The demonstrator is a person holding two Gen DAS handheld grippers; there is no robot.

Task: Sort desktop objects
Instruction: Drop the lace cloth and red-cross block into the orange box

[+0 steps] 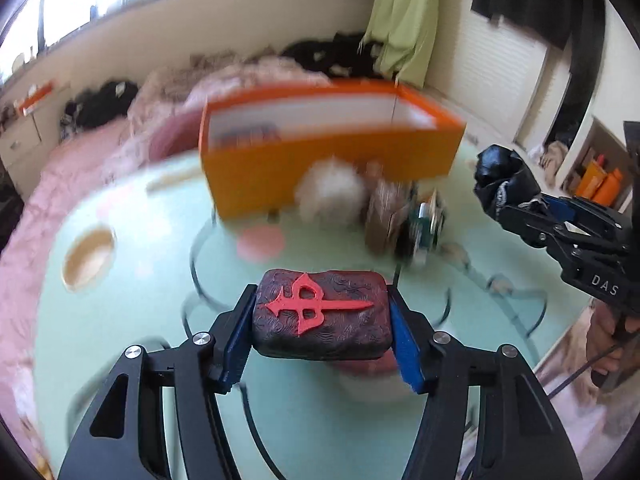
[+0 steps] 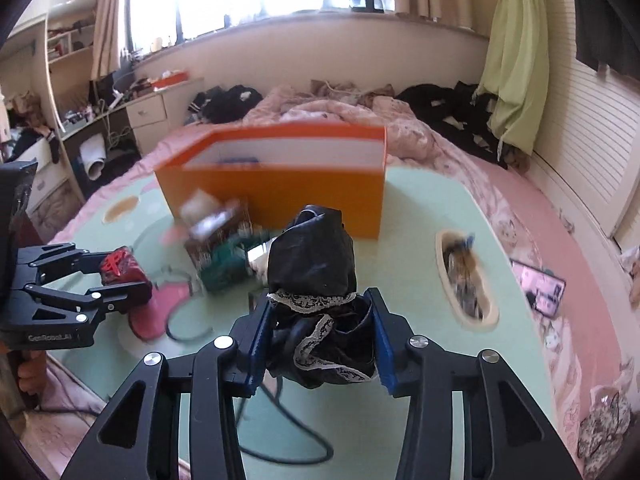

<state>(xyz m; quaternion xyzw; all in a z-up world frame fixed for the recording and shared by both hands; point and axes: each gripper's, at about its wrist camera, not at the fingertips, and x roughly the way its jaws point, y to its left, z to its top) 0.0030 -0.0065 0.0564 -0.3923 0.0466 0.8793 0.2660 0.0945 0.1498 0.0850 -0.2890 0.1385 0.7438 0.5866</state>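
Both loads are judged to be in carriage toward the orange box (image 2: 276,184), which stands open-topped ahead of both tools on the mint-green worktop (image 2: 412,248). The left hand-held gripper (image 1: 322,316) is seen clamped on a dark red block (image 1: 322,314), its blue pads pressed against the two short ends; the block is rounded at the corners, marbled in texture, with a raised bright-red emblem on top. The right hand-held gripper (image 2: 320,344) is closed around a black pouch (image 2: 312,256), soft, glossy and crumpled, edged with pale lace; the material bulges up and forward of the jaws. Between the tools and the box, a blurred cluster is noted: a white fluffy ball (image 1: 332,190), a brown packet and a green-cased item. The next move is judged to call for each load being lifted clear of the box's near wall before release, the limp pouch needing more clearance.
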